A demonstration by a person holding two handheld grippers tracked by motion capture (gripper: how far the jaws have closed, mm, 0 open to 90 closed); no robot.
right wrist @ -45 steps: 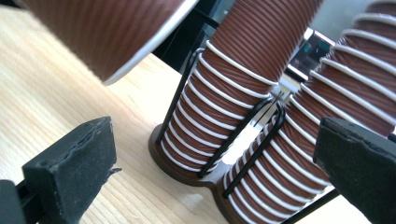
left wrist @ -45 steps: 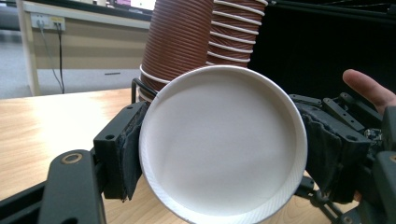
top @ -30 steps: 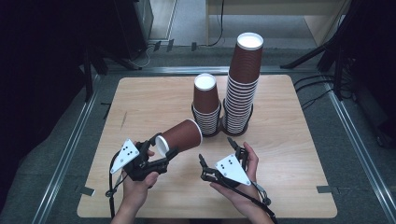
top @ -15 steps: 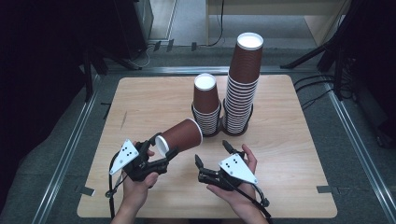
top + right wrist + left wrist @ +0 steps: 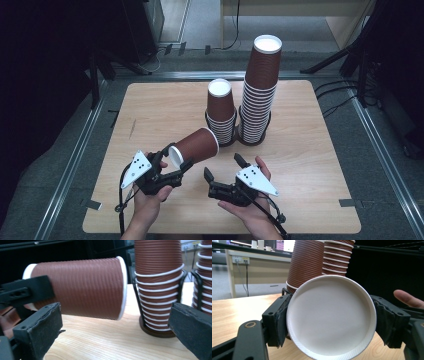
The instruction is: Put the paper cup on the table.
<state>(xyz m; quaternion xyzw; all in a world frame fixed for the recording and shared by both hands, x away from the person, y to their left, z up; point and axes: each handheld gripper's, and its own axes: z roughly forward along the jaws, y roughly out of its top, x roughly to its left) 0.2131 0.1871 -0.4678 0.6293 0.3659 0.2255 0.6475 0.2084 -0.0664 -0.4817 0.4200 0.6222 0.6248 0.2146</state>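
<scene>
Cups crowd the middle of this wooden table (image 5: 310,130), and we read it from the left edge across. Near the front edge, left of centre, our left gripper (image 5: 176,169) is clamped on a single brown paper cup (image 5: 196,146), its pads pressing the narrow base end on both sides; in the left gripper view the cup's white bottom (image 5: 331,316) sits squarely between the two black jaws. The cup lies on its side in the air, just above the surface, its wide open end pointing toward the back right corner and the stacks there. To its right, still near the front edge, our right gripper (image 5: 223,167) is held with its jaws well apart and nothing between them, aimed at the cup's side; in the right gripper view the ribbed brown wall and white rim (image 5: 122,287) lie just ahead of the open pads. Behind both grippers, about the middle of the table, stands the short stack of cups (image 5: 220,112) in its black wire holder, and touching or just beside it on the right the tall stack (image 5: 260,90), also in a wire holder. Both stacks stand directly in the path of the held cup's open end. Black cables (image 5: 340,95) trail on the floor beyond the right edge.
</scene>
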